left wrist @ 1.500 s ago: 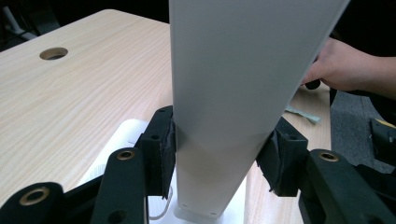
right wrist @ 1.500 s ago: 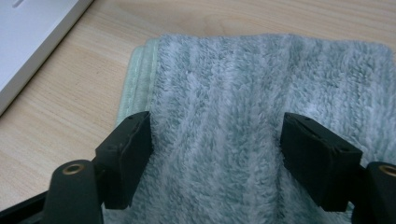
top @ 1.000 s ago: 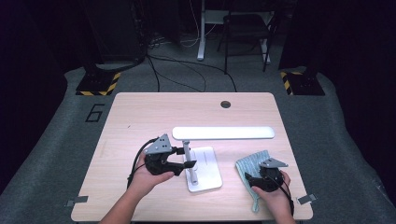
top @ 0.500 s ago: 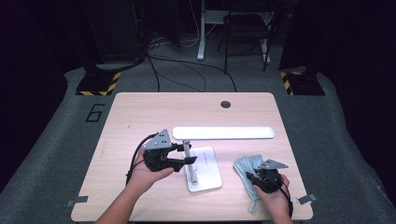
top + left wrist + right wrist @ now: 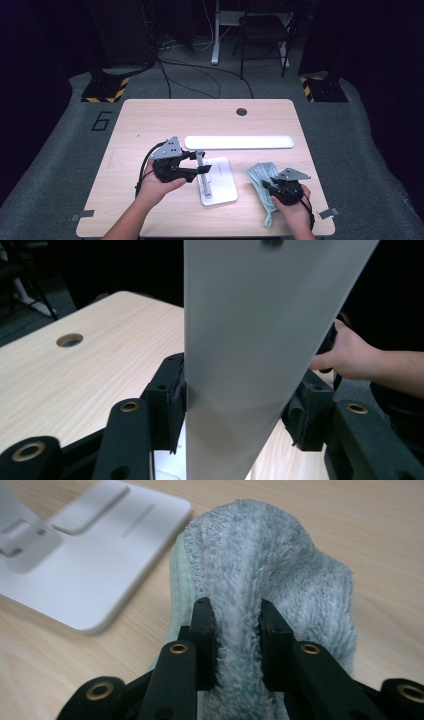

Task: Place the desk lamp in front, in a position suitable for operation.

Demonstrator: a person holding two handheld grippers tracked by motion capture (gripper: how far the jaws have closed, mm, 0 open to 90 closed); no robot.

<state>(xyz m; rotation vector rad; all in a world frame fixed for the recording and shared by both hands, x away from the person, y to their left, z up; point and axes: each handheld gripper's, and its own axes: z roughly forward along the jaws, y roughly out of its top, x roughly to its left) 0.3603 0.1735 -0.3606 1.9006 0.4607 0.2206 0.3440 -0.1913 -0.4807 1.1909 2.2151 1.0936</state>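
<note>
Holding the desk lamp (image 5: pixel 217 172) steady is your left gripper's (image 5: pixel 200 170) job right now: its jaws sit closed against the upright stem, one pad on each side, as the left gripper view confirms. Your right gripper (image 5: pixel 235 645) has its jaws pinched on a fold of the pale green cloth (image 5: pixel 270 580), which lies bunched on the table (image 5: pixel 150 120) just right of the lamp base. Judgement: grasps are done and wiping has not started. Next move calls for lifting the cloth to the lamp head (image 5: pixel 239 142) while you keep the stem braced. Head's long axis runs left to right across the table, level, extending rightward from the stem.
</note>
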